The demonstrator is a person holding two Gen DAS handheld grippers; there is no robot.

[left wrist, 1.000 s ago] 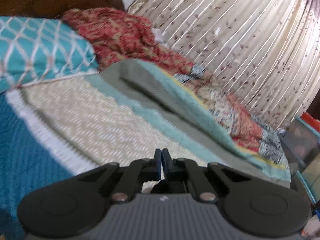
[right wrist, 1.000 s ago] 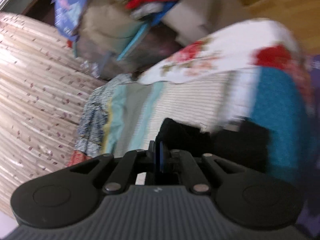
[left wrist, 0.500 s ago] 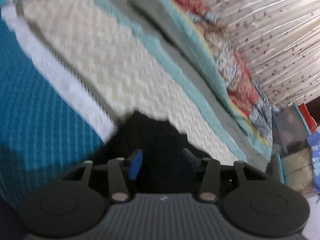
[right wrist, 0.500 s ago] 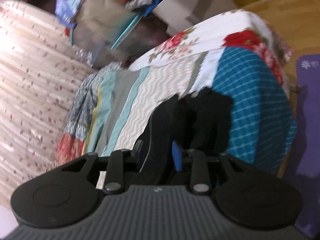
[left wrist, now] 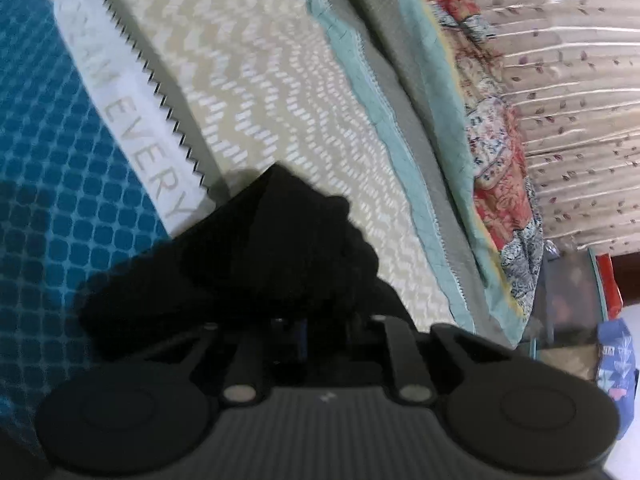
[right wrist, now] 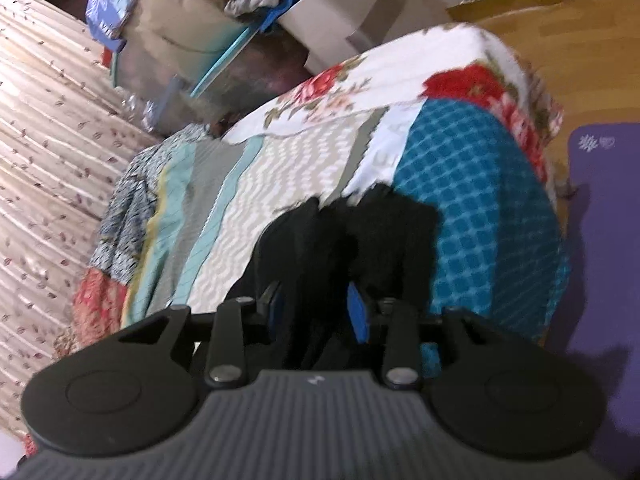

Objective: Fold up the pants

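Observation:
Black pants lie bunched on the bed, partly on the cream zigzag cover and partly on the blue checked blanket. My left gripper is sunk into the near end of the heap, its jaws closing with the cloth pinched between them; the fingertips are mostly hidden by dark fabric. In the right wrist view the pants hang over the bed's edge. My right gripper has its jaws opening, with a fold of pants between the blue pads.
A beige leaf-print curtain runs along the far side of the bed. A floral sheet covers the foot end. Boxes and piled clothes stand beyond it. A purple mat lies on the wooden floor beside the bed.
The left gripper dropped from facing the pillows to the pants, opened, then closed into the cloth. The right gripper went from shut to open astride the pants and sank a little.

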